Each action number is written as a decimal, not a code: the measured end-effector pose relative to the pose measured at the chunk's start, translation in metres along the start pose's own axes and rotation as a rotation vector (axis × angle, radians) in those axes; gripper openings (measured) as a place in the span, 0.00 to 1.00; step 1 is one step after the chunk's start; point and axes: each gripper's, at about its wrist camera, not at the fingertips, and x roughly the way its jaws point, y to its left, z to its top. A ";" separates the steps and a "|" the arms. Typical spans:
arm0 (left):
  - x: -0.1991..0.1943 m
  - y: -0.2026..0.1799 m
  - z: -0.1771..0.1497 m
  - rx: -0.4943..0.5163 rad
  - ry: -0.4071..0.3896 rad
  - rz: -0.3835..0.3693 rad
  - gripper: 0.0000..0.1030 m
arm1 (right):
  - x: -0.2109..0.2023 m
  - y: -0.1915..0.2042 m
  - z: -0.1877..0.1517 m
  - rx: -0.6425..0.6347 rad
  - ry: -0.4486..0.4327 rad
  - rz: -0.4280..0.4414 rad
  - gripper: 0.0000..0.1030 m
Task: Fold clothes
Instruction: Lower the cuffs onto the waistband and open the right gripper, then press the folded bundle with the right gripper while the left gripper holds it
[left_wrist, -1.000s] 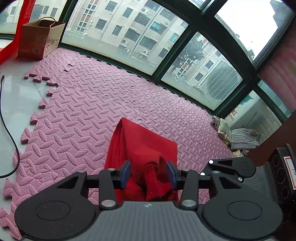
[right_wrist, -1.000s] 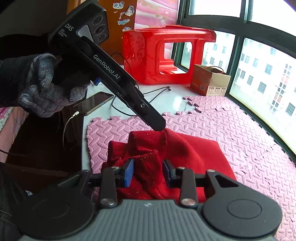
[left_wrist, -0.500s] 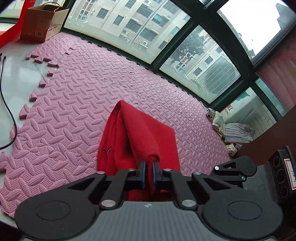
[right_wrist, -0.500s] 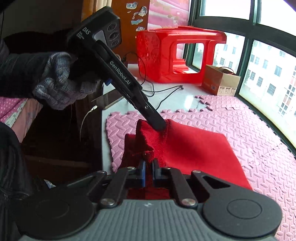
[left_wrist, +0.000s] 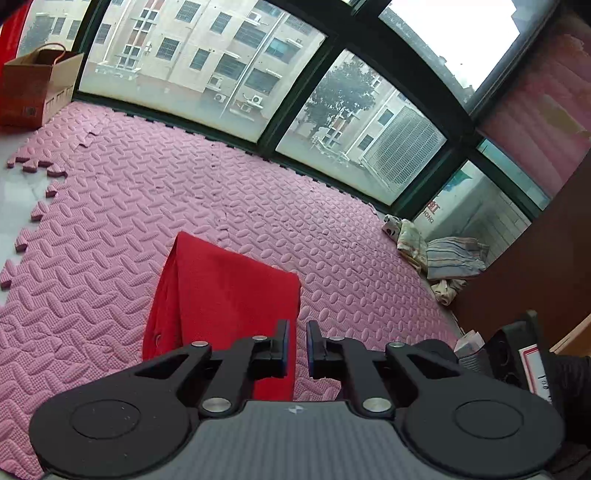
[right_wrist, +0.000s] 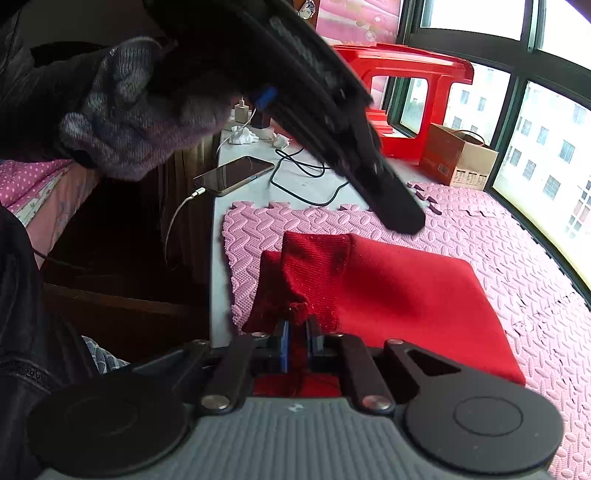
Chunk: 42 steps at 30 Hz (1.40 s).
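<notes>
Gripping red garment (right_wrist: 399, 291), right tool (right_wrist: 296, 332)

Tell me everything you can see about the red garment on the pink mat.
The red garment looks like knitted fabric, folded into a roughly rectangular, mostly flat shape on the pink foam mat. Its near end is bunched, with a ribbed flap raised and a frayed edge pinched in the right gripper. The left gripper hangs above the garment's near right edge, jaws slightly apart with nothing between them; it does not appear to touch the cloth. From the left wrist view the far edge looks smooth, with one far corner raised.
</notes>
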 end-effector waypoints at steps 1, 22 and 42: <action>0.010 0.007 -0.005 -0.031 0.023 0.012 0.10 | -0.001 -0.004 0.000 0.015 -0.003 -0.010 0.09; 0.016 0.037 -0.052 -0.143 0.060 0.051 0.10 | 0.039 -0.120 -0.028 0.366 0.070 -0.320 0.14; 0.018 0.041 -0.061 -0.166 0.046 0.059 0.10 | 0.108 -0.108 0.034 0.267 0.059 -0.163 0.14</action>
